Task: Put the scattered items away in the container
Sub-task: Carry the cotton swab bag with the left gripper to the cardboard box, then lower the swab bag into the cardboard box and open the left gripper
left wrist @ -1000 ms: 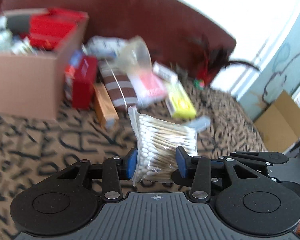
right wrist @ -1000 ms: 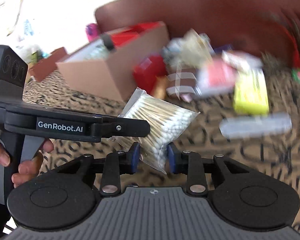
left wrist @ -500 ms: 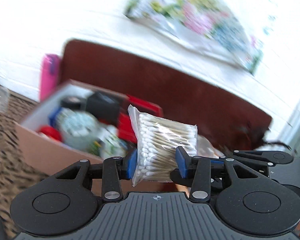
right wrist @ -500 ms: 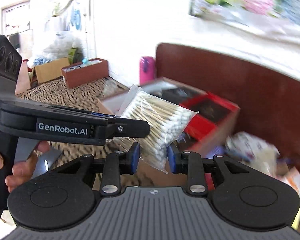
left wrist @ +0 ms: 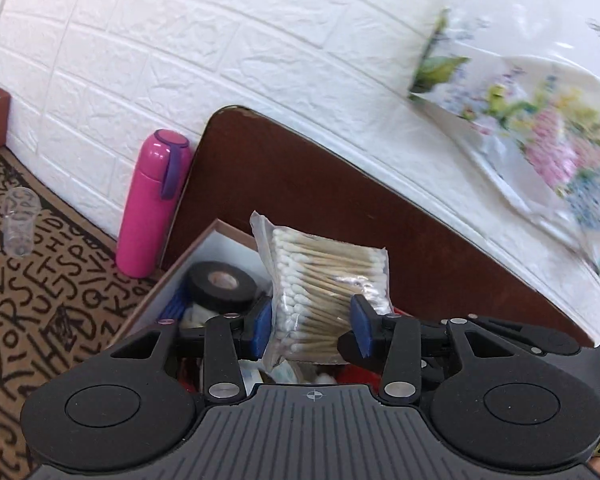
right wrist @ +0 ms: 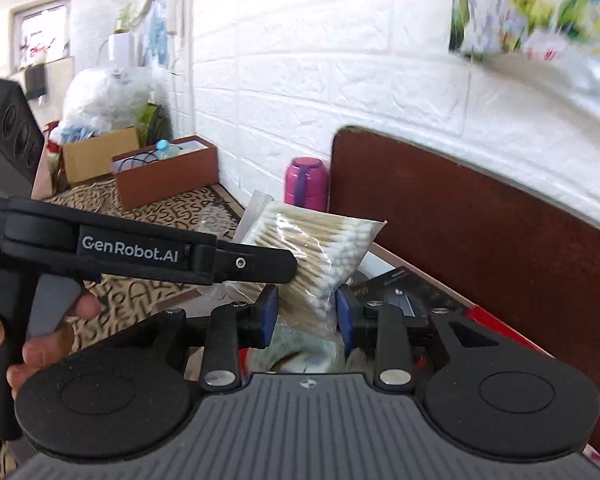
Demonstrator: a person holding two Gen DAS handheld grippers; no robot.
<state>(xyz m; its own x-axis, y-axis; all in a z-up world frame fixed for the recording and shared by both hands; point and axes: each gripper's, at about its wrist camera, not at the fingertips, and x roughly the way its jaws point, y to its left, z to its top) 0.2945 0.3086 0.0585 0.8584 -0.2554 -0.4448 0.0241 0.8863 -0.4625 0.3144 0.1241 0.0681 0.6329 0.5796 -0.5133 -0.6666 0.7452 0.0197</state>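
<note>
A clear bag of cotton swabs (left wrist: 328, 292) hangs between both grippers above the open cardboard box (left wrist: 196, 248). My left gripper (left wrist: 311, 326) has the bag's lower part between its blue pads, which still touch it while the jaws are opening. My right gripper (right wrist: 306, 316) is shut on the bag (right wrist: 316, 248) at its lower corner. One left finger (right wrist: 260, 264) reaches in from the left in the right wrist view, and a person's hand (right wrist: 52, 344) holds that tool. The box holds a black tape roll (left wrist: 222, 286) and other items, mostly hidden.
A pink flask (left wrist: 152, 208) stands by the white brick wall beside a dark brown board (left wrist: 340, 200) behind the box. A clear plastic cup (left wrist: 20, 220) sits on the letter-patterned cloth at left. A brown box (right wrist: 168, 176) stands farther along the wall.
Both grippers have carried the bag up and to the left, away from the scattered items to above the box. The bag sits the same between the pads.
</note>
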